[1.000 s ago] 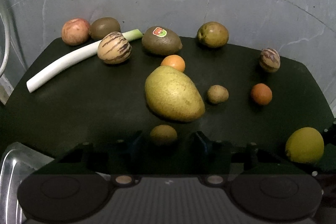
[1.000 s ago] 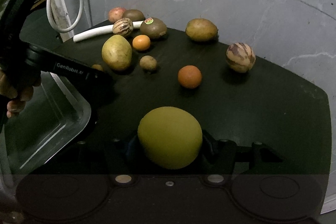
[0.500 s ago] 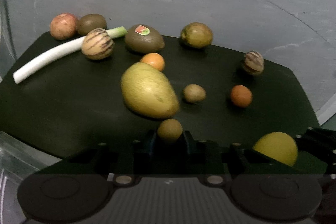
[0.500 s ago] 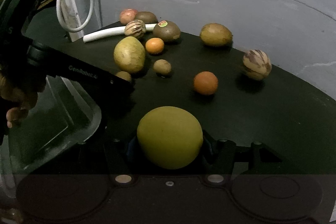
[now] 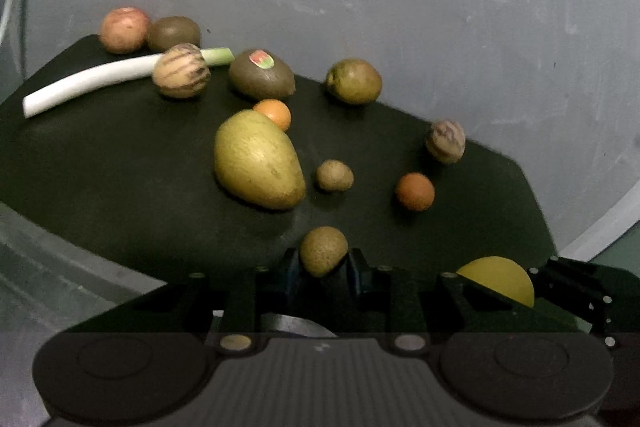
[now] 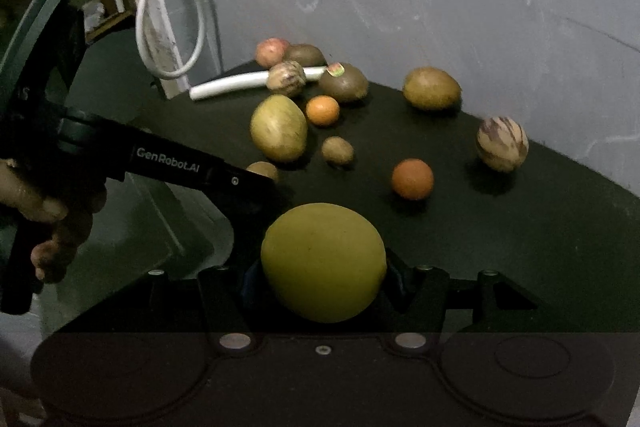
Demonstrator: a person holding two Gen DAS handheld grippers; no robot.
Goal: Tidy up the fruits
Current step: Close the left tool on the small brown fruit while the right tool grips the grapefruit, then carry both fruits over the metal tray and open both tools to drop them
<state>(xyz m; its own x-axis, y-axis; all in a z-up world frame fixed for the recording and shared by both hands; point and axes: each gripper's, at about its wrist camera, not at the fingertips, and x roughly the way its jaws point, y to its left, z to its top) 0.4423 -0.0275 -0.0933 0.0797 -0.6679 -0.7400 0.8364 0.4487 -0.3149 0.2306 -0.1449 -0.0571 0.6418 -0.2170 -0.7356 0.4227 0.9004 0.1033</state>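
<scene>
My left gripper (image 5: 322, 261) is shut on a small brown fruit (image 5: 323, 250) and holds it above the near edge of the black mat (image 5: 120, 163). My right gripper (image 6: 324, 277) is shut on a big yellow-green round fruit (image 6: 323, 261), also seen in the left wrist view (image 5: 498, 277). On the mat lie a large yellow-green pear-shaped fruit (image 5: 258, 159), two small oranges (image 5: 415, 191) (image 5: 274, 113), a small brown fruit (image 5: 334, 175), two striped melons (image 5: 181, 75) (image 5: 446, 141), a stickered kiwi (image 5: 262, 74) and a green-brown fruit (image 5: 354, 81).
A white leek (image 5: 100, 79), a reddish apple (image 5: 124, 30) and a kiwi (image 5: 174, 33) lie at the mat's far left. A metal tray (image 5: 52, 267) sits left of the mat. The left gripper's body (image 6: 168, 163) and white cables (image 6: 168, 7) show at left in the right view.
My left gripper closed on the small brown fruit and lifted it off the mat. My right gripper, still holding the yellow-green fruit, has risen and drawn back a little.
</scene>
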